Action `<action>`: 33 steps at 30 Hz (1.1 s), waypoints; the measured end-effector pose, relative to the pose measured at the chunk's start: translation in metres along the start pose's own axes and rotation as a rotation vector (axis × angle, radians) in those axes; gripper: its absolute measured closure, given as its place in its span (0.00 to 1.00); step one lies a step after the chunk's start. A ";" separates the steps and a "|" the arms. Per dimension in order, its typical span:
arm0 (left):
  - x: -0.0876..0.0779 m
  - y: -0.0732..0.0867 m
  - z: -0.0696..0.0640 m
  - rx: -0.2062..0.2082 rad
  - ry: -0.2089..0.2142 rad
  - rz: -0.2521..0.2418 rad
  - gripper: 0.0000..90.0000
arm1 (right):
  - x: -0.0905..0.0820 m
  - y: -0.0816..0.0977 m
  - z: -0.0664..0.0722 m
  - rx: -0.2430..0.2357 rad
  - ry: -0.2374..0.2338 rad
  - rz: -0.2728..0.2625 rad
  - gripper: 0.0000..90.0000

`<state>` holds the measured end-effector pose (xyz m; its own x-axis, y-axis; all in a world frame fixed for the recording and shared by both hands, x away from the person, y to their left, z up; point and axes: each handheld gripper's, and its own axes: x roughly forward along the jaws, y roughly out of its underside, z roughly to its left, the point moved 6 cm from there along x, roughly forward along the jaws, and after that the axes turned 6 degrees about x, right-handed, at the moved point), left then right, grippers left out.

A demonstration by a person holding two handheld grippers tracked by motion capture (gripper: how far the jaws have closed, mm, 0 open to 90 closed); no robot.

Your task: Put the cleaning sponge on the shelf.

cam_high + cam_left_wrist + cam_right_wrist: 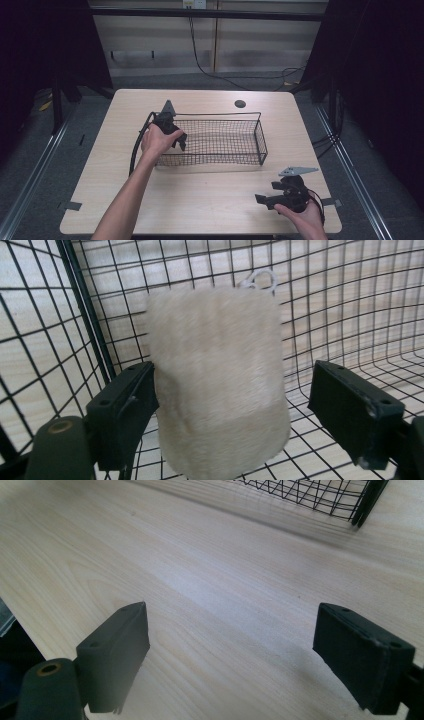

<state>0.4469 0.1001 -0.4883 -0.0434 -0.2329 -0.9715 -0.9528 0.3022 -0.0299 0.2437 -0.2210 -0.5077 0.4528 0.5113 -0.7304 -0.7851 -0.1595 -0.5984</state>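
A cream fluffy cloth piece [220,385] with a small white loop [260,279] at its top stands inside the black wire basket [90,315], between the jaws of my left gripper [232,382]. The left jaw touches its side; the right jaw stands well apart from it, so the gripper is open. From above, the left gripper [180,141] reaches down into the left end of the basket [260,135]. My right gripper [266,195] rests near the table's front right corner, open with nothing between its jaws [230,625], pointing across bare wood towards the basket's corner [320,495].
The light wooden table [200,200] has a dark round hole [240,104] behind the basket. The left gripper's cable [134,150] loops over the table left of the basket. Dark curtains and metal floor rails flank the table.
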 end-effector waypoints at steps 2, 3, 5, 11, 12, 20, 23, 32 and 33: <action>-0.001 0.000 0.000 -0.007 0.002 -0.007 0.20 | 0.000 0.000 0.000 0.002 0.000 -0.002 0.16; -0.004 0.000 0.001 -0.010 0.002 -0.014 0.20 | 0.000 0.000 0.000 0.001 -0.001 -0.001 0.16; -0.006 0.000 -0.001 -0.007 0.004 -0.035 0.20 | 0.000 0.000 0.000 0.000 0.000 0.001 0.16; -0.013 0.000 -0.001 -0.012 0.029 -0.073 0.23 | 0.000 0.000 0.000 0.002 0.003 -0.002 0.16; -0.014 0.000 0.000 0.000 0.030 -0.075 0.23 | 0.000 0.000 0.000 0.001 0.001 -0.002 0.16; -0.025 0.001 0.003 0.012 0.052 -0.121 0.23 | 0.000 -0.001 0.000 0.001 0.003 -0.004 0.16; -0.029 0.003 0.005 0.019 0.049 -0.122 0.23 | 0.000 -0.001 0.000 0.000 0.002 -0.006 0.16; -0.040 0.005 0.004 0.068 0.086 -0.159 0.22 | -0.001 -0.001 0.000 0.000 -0.004 -0.014 0.16; -0.042 0.006 0.005 0.075 0.089 -0.154 0.21 | -0.001 -0.001 0.000 -0.001 -0.003 -0.013 0.16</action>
<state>0.4444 0.1158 -0.4491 0.0717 -0.3618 -0.9295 -0.9254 0.3237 -0.1974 0.2440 -0.2213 -0.5060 0.4620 0.5161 -0.7213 -0.7786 -0.1535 -0.6085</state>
